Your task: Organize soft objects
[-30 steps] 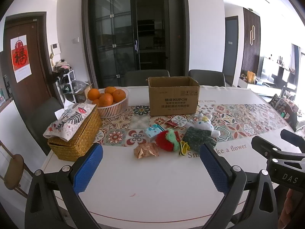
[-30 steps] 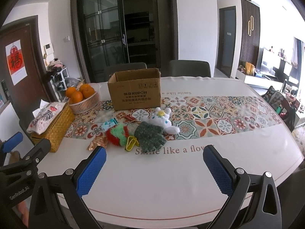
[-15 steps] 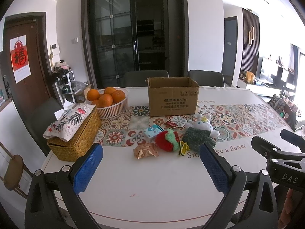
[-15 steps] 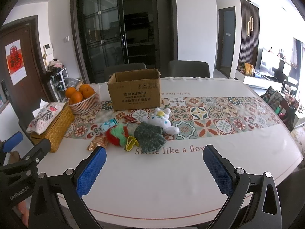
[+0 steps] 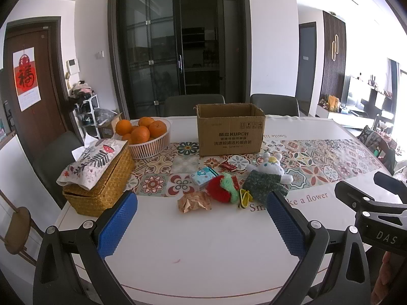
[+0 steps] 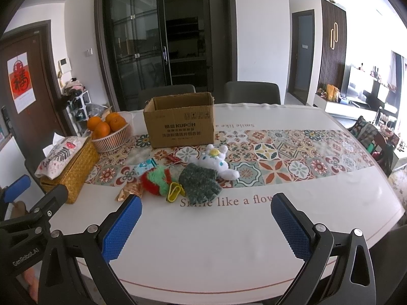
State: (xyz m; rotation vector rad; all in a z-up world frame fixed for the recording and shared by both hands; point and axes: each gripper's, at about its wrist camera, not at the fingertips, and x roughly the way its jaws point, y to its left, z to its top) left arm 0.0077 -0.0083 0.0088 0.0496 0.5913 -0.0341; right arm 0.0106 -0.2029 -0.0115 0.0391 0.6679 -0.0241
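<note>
Both tongs gape empty over the bench. The glove (image 6: pixel 200 183) lies ahead, left of centre of the right tongs (image 6: pixel 206 226), fingers toward them; the left tongs (image 5: pixel 203 225) sit similarly near.

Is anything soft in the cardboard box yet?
Cannot tell: the box interior is hidden; the plush and glove lie on the table.

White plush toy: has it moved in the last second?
No. The white plush toy lies just in front of the cardboard box, overlapping the dark green knit glove, exactly as before. Both grippers hang open, short of the pile.
</note>
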